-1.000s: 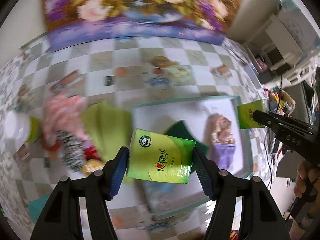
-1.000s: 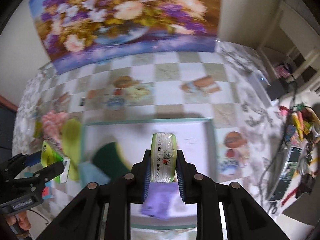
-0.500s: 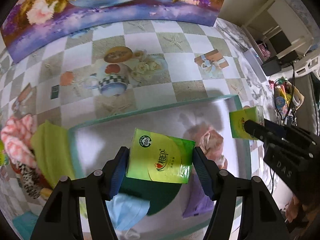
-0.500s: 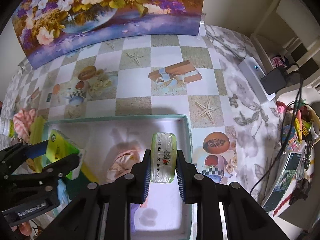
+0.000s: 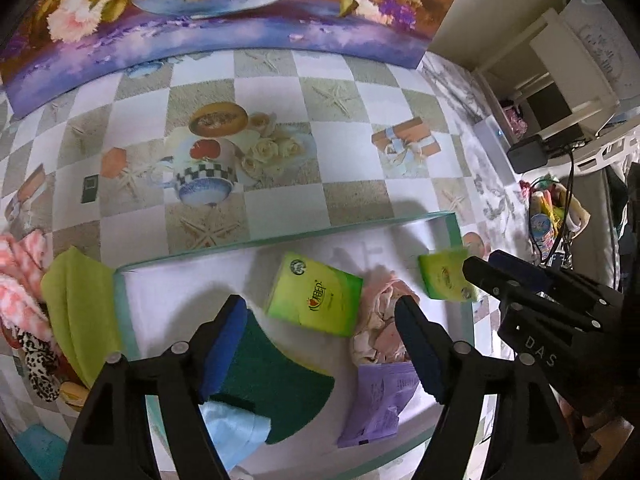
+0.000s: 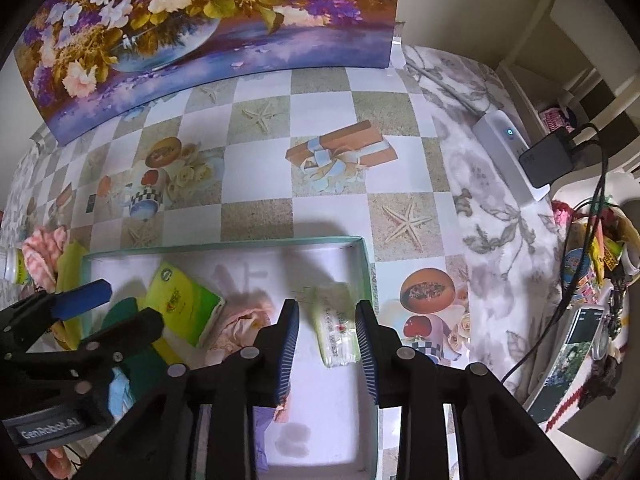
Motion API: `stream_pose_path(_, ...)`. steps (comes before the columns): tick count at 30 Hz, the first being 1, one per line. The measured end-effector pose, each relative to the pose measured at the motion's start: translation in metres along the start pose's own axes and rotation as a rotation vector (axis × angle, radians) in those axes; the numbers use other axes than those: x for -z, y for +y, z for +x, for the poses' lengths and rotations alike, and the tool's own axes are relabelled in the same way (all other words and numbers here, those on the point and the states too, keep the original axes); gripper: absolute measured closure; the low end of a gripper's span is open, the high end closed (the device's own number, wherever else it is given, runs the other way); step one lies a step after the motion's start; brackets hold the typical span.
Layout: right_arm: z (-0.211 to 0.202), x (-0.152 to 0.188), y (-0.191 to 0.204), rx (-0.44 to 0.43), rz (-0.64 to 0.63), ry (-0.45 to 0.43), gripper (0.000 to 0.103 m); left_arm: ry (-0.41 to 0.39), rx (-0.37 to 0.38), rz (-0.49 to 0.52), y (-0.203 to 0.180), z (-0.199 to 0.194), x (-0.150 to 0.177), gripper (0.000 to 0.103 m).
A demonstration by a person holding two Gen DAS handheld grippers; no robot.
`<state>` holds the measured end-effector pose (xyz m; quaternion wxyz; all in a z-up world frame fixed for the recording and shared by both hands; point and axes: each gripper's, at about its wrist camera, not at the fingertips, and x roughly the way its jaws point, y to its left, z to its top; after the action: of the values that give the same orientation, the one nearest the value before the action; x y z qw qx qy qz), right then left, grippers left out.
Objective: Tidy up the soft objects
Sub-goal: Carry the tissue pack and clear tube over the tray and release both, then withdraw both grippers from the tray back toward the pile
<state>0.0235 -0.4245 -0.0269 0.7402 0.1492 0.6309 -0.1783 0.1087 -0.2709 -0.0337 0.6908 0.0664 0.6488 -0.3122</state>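
Note:
A teal-rimmed white box [image 5: 280, 240] [image 6: 240, 246] lies on the checkered tablecloth. My left gripper [image 5: 320, 340] [image 6: 124, 308] hangs over it, jaws opening, nothing pressed between the pads. Below and clear of them, a green tissue pack [image 5: 314, 300] [image 6: 180, 304] lies tilted on the box floor. My right gripper [image 6: 327, 344] [image 5: 482, 264] is over the box's right end, jaws also opening. A second green tissue pack [image 6: 336, 328] [image 5: 444, 280] sits blurred between its fingers, free of the pads.
Inside the box are a dark green sponge [image 5: 272, 388], a light blue cloth [image 5: 236, 432], a pink cloth [image 5: 384, 328] and a purple packet [image 5: 376, 404]. A yellow-green cloth [image 5: 76, 304], a pink-white cloth [image 5: 20, 272] and a leopard-print item [image 5: 36, 360] lie left of it.
Both grippers came over the box holding tissue packs, then opened. The left pack has dropped onto the box floor and the right pack has slipped from its pads.

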Motion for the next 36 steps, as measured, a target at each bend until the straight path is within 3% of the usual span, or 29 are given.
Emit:
stream_pose_path(9,-0.011,0.003,0.004,0.008,0.001,-0.008,0.070,-0.122,-0.117,-0.078,0.037,-0.034,0.015,0.022)
stream_pose_path(11,-0.012,0.005,0.007,0.003,0.002,-0.011,0.064,-0.157,-0.133,-0.110,0.053,-0.040,0.025,0.019)
stream_pose_path(13,-0.015,0.007,0.011,-0.007,-0.001,-0.023,0.043,-0.175,-0.154,-0.132,0.067,-0.043,0.033,0.018)
stream_pose_path(18,-0.022,0.007,0.024,-0.043,-0.006,-0.047,0.043,-0.208,-0.213,-0.216,0.117,-0.054,0.054,0.018)
stream_pose_path(23,-0.025,0.007,0.052,-0.030,-0.050,-0.057,0.042,-0.239,-0.227,-0.315,0.163,-0.072,0.069,0.018)
stream_pose_path(36,-0.043,0.003,0.170,-0.091,-0.205,-0.095,0.042,-0.301,-0.321,-0.518,0.270,-0.118,0.113,0.013)
